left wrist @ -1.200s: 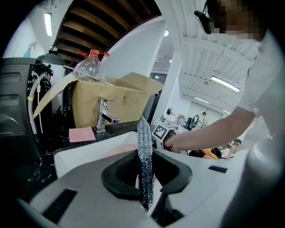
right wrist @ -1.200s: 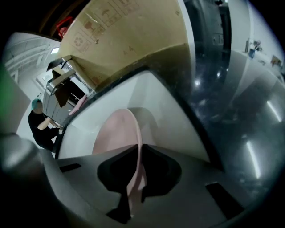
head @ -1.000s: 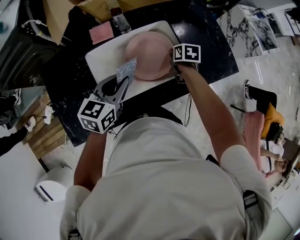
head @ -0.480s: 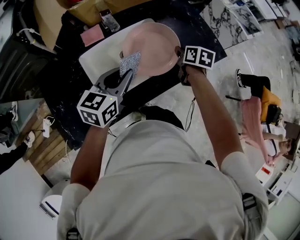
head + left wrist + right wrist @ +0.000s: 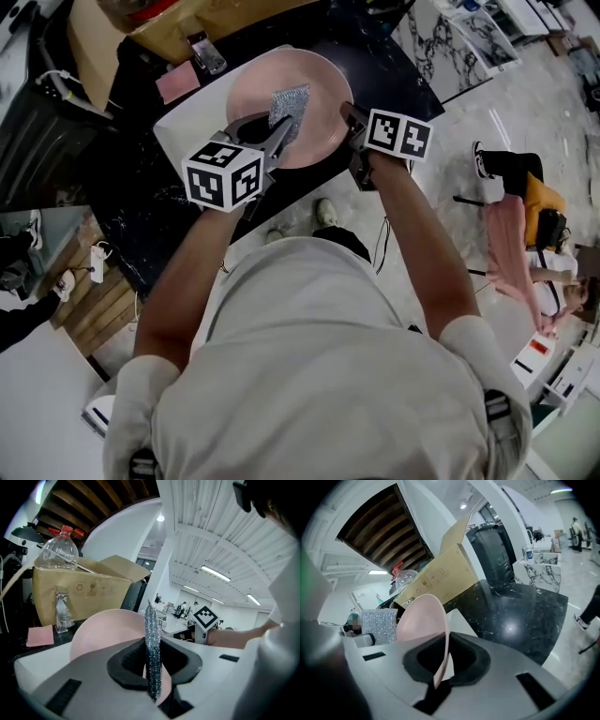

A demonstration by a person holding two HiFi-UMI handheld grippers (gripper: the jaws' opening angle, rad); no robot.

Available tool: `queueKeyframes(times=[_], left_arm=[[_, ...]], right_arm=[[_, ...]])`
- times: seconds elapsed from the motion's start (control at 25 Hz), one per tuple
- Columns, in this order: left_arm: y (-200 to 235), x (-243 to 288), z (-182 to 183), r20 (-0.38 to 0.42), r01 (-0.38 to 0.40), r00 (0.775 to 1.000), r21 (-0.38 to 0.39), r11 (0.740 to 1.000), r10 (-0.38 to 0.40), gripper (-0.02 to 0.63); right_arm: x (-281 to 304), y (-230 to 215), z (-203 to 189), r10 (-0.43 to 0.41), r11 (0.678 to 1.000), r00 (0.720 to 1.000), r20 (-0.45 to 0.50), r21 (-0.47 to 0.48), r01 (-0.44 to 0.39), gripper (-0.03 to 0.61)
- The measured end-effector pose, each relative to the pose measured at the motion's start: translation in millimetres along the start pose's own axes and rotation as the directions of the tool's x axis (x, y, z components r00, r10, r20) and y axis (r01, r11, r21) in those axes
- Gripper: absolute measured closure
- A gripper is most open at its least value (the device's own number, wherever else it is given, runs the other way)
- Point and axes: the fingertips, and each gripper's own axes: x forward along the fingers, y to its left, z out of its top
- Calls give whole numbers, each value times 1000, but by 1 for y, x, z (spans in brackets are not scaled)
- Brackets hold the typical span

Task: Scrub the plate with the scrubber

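A pink plate (image 5: pixel 291 98) is tilted up over a white board (image 5: pixel 192 122) on the black counter. My right gripper (image 5: pixel 354 131) is shut on the plate's right rim; the right gripper view shows the pink plate (image 5: pixel 423 620) edge-on between the jaws. My left gripper (image 5: pixel 281 139) is shut on a silver mesh scrubber (image 5: pixel 291 105), which lies against the plate's face. Seen thin and upright in the left gripper view, the scrubber (image 5: pixel 152 653) stands between the jaws with the plate (image 5: pixel 105 632) behind it.
A cardboard box (image 5: pixel 187 19) stands at the back of the counter with a clear bottle (image 5: pixel 58 555) on it. A small glass (image 5: pixel 206 52) and a pink pad (image 5: pixel 176 82) lie beside the board. The black counter (image 5: pixel 412 84) ends near my right gripper.
My left gripper has moved up and right, carrying the scrubber from the plate's left edge onto its middle. The right gripper still holds the plate's rim.
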Motion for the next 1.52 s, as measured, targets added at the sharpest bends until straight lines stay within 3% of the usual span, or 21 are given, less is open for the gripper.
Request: queueKeyframes(times=[0.36,0.68,1.04,1.28,1.52], left_arm=[[-17,84,22,-56,40,997,-160,986,-49,546],[-7,112,29,-61,9,998,-277,961,-27,548],[39,84,33,-87,-129,990,-292,948,108,546],[56,63,28,-116,-204,977,-261,943,179,546],[18,83,41,-79,-100,994,-268,958,82,546]], right_arm=[[-16,-15,23,71,993,997,-14,-98,-72,560],[-19,-42,41,127,980,991,-43,-148,-132,558],[-14,-58,48,180,971,981,-73,-144,-189,558],[-10,-69,49,188,974,979,-85,-115,-197,557],[-8,-70,51,198,973,977,-83,-101,-205,558]])
